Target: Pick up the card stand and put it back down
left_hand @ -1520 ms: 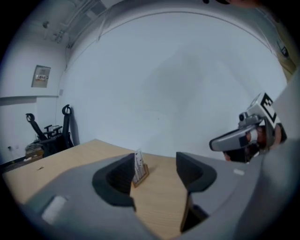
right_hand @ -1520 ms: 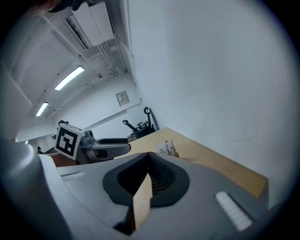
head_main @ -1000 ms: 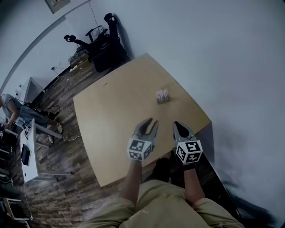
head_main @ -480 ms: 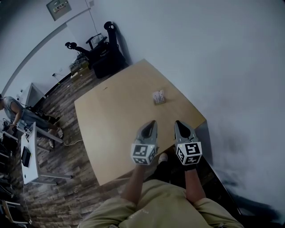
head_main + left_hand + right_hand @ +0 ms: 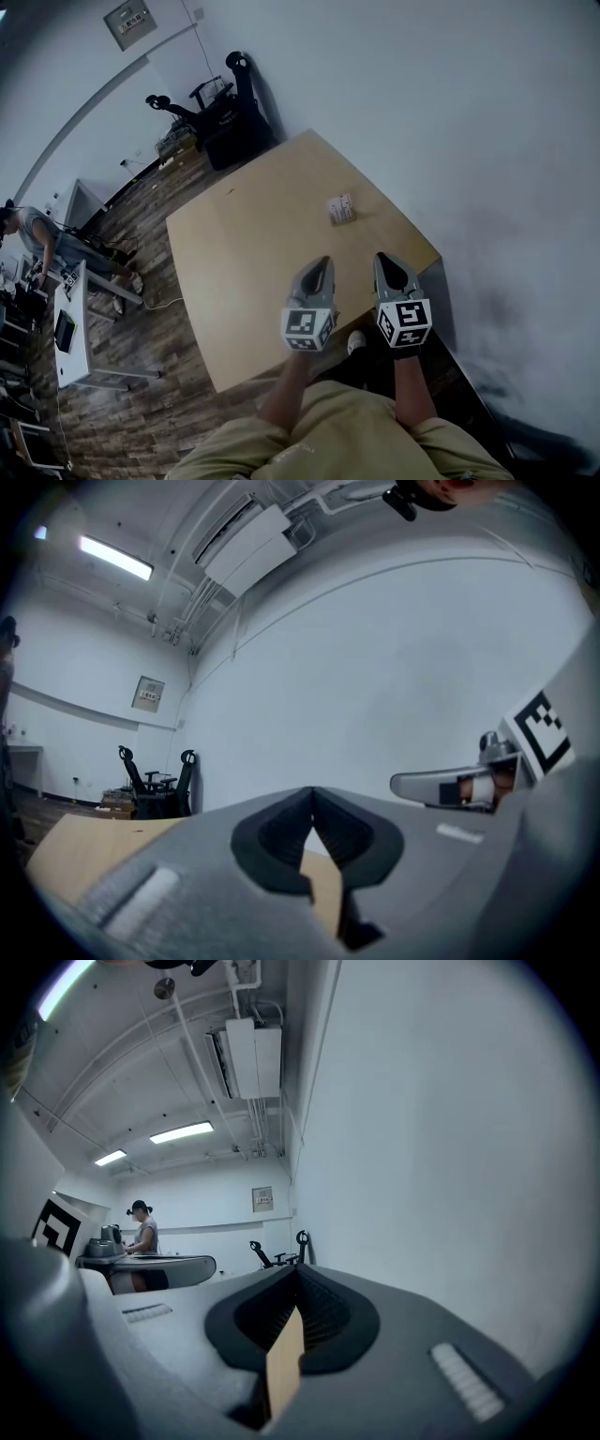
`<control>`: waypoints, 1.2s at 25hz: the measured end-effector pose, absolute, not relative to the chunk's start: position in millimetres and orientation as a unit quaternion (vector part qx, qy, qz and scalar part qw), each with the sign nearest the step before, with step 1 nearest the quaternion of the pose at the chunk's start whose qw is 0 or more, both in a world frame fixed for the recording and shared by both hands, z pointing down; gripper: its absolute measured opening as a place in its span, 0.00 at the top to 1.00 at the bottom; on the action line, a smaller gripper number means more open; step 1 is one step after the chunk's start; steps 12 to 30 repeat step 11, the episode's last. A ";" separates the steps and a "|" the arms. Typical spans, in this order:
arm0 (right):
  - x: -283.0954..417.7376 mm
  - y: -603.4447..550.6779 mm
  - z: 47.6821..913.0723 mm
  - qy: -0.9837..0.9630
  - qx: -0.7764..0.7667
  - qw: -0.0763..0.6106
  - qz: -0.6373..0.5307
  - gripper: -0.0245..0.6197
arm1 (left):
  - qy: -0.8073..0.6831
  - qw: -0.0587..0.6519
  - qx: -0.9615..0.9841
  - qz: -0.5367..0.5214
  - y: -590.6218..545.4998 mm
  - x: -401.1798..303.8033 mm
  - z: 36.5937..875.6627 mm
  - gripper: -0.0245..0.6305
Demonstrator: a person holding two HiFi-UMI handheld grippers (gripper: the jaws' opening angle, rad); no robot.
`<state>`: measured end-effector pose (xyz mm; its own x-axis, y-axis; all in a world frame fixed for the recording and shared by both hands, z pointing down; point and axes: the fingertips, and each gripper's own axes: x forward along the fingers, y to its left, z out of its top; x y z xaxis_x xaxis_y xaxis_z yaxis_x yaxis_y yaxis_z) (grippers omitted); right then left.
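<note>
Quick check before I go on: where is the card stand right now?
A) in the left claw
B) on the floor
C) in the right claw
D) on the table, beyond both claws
D: the card stand sits on the table toward its far side, apart from the left claw and the right claw, which are both shut with nothing in them.

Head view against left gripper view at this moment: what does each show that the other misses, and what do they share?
Only the head view: the card stand, standing alone on the table with nothing touching it.
Only the left gripper view: the ceiling light, and a close look at the left gripper, whose jaws are together with nothing between them.
Both: the table, the office chairs by the far wall, and the right gripper.
</note>
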<state>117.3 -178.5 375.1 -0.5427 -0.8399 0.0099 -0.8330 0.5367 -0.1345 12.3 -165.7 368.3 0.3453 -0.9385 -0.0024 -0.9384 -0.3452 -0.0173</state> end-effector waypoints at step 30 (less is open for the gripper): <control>84.5 -234.2 385.2 0.898 -0.437 0.022 -0.046 0.96 | 0.603 -0.006 -0.796 -0.041 -214.2 -27.5 412.9 0.96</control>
